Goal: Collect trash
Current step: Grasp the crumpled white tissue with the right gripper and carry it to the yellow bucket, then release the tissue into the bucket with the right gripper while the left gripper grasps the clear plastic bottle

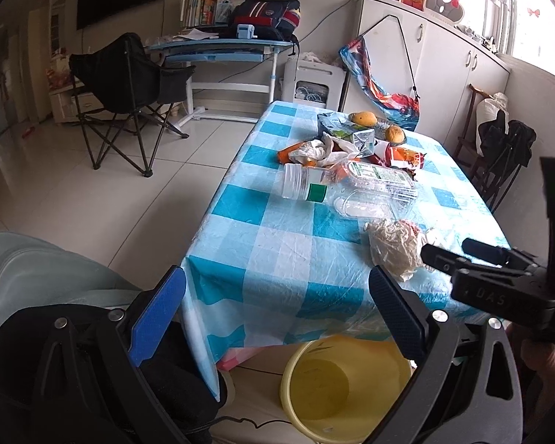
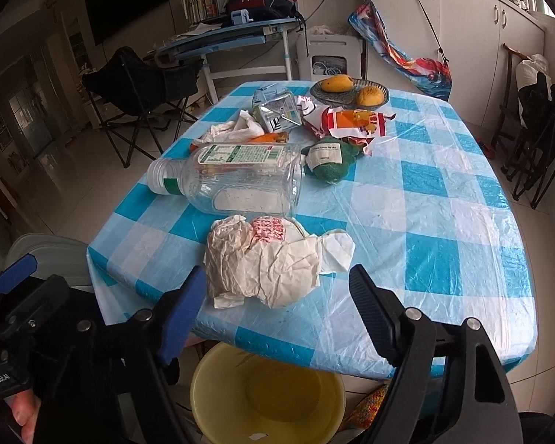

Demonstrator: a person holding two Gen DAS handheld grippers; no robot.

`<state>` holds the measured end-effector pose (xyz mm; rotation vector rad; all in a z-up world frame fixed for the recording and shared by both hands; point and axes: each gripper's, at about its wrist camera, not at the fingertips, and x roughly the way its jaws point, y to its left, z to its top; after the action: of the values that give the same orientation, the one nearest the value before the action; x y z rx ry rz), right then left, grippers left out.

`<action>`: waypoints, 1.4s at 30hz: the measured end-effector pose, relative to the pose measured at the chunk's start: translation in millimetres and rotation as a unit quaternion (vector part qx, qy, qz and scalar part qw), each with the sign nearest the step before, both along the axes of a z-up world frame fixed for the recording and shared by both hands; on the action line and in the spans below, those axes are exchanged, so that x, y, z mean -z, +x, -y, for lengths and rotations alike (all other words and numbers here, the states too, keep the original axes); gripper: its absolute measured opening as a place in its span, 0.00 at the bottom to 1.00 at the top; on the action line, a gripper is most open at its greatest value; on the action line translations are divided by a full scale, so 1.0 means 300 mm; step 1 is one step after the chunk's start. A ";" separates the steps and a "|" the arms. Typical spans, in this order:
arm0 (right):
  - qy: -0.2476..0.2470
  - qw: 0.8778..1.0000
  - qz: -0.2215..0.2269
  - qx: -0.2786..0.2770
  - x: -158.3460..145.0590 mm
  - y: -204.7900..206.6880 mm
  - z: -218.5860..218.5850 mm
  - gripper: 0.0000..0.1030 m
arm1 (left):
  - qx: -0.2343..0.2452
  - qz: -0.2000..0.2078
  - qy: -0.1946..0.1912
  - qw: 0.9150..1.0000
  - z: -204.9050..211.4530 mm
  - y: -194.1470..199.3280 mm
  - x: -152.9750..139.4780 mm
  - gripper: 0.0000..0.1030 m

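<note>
On the checked tablecloth (image 2: 444, 199) I count one clear plastic bottle (image 2: 236, 177) lying on its side, one crumpled paper wrapper (image 2: 266, 259) near the near edge, one plate (image 2: 347, 90) bearing two orange fruits at the far edge, and one yellow bucket (image 2: 266, 392) on the floor below the near edge. My right gripper (image 2: 277, 307) stands wide, its jaws flanking the wrapper without pressing it. My left gripper (image 1: 277, 314) is wide and empty, over the near edge.

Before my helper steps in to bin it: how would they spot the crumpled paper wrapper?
Find the blue-and-white checked table. At its near edge, above the yellow bucket, lies the crumpled paper wrapper. Unlike the clear bottle behind it, it is off-white with red print.
</note>
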<state>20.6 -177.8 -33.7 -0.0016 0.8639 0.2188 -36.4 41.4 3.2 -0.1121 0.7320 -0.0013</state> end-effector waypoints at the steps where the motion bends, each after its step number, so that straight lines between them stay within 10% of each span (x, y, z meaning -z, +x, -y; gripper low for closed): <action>1: 0.001 1.000 -0.008 0.001 0.015 0.016 -0.004 0.74 | 0.000 0.001 -0.006 1.000 -0.001 0.006 -0.007 0.93; 7: 0.046 0.998 -0.051 -0.004 0.077 0.073 -0.009 0.54 | -0.006 -0.007 -0.003 1.000 -0.004 0.065 -0.016 0.93; 9: 0.075 0.995 -0.057 -0.018 0.072 0.071 -0.002 0.27 | -0.010 -0.012 -0.005 1.000 -0.008 0.083 -0.008 0.93; 14: 0.098 0.993 -0.053 -0.026 0.043 0.033 0.032 0.23 | 0.012 -0.013 0.011 1.000 0.024 0.142 -0.024 0.93; 25: 0.127 0.971 -0.151 -0.135 0.103 -0.176 0.021 0.24 | 0.197 -0.011 0.117 0.973 0.233 0.439 -0.043 0.93; 32: 0.102 0.968 -0.173 -0.149 0.183 -0.171 -0.043 0.57 | 0.262 -0.028 0.188 0.946 0.376 0.546 0.069 0.93; 39: 0.155 0.978 -0.106 -0.093 0.103 -0.155 0.048 0.63 | 0.295 -0.094 0.156 0.938 0.383 0.552 0.096 0.80; 42: 0.160 0.982 -0.079 -0.062 0.080 -0.149 0.083 0.64 | 0.279 -0.093 0.121 0.948 0.350 0.567 0.073 0.79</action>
<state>-24.0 -202.8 -57.6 0.2669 0.9802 0.4777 133.7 -63.6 -18.8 0.3373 0.9267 -0.4457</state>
